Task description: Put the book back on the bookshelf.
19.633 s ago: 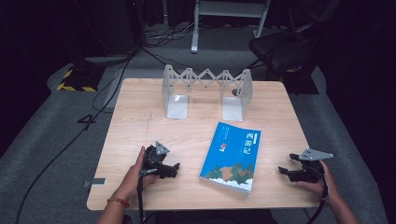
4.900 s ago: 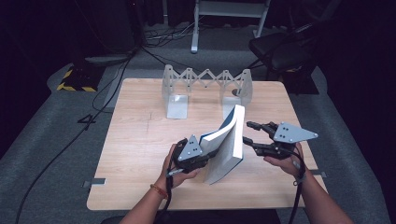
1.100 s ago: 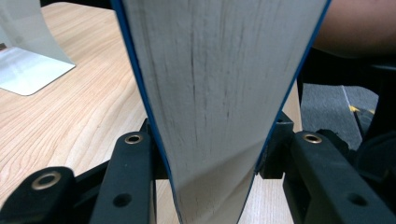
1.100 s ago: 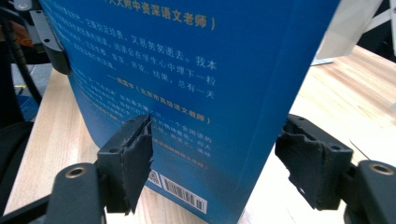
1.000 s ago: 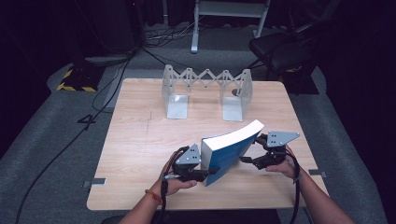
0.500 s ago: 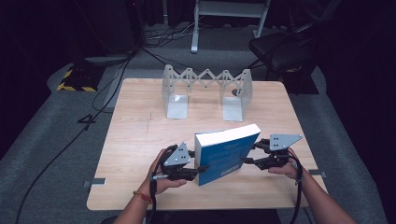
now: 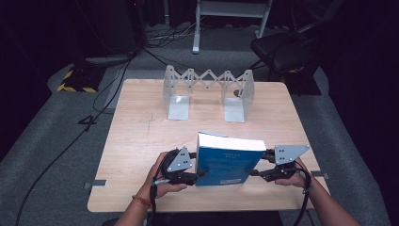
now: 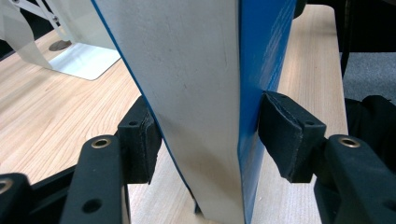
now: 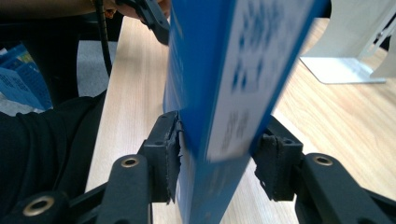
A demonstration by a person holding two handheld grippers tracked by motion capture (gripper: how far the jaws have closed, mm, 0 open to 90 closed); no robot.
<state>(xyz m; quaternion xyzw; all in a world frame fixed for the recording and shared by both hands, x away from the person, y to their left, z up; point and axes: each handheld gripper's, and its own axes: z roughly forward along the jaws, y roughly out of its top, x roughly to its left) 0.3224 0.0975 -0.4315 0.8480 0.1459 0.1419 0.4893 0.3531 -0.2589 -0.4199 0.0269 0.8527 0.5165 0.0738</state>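
Observation:
A thick book (image 7: 226, 165) with a blue cover stands upright on the wooden table (image 7: 141, 132) near its front edge, white page block on top. My left gripper (image 7: 200, 173) is shut on the book's left end, my right gripper (image 7: 254, 172) on its right end. In the left gripper view the white page edge of the book (image 8: 196, 93) sits clamped between the two black pads (image 8: 140, 140) of my left gripper (image 8: 205, 140). In the right gripper view the blue spine of the book (image 9: 224, 70), with a white label, is pinched by my right gripper (image 9: 219, 158).
A metal expanding book rack (image 7: 207, 80) with two upright end plates stands at the back middle of the table. Its flat base plate (image 8: 88, 60) lies beyond the book on the left, and another base plate (image 9: 341, 70) on the right. Bare wood lies between book and rack.
The book was tilted with its page block toward the rack one second ago. It now stands square and upright with its cover facing the person, both grippers still holding its ends.

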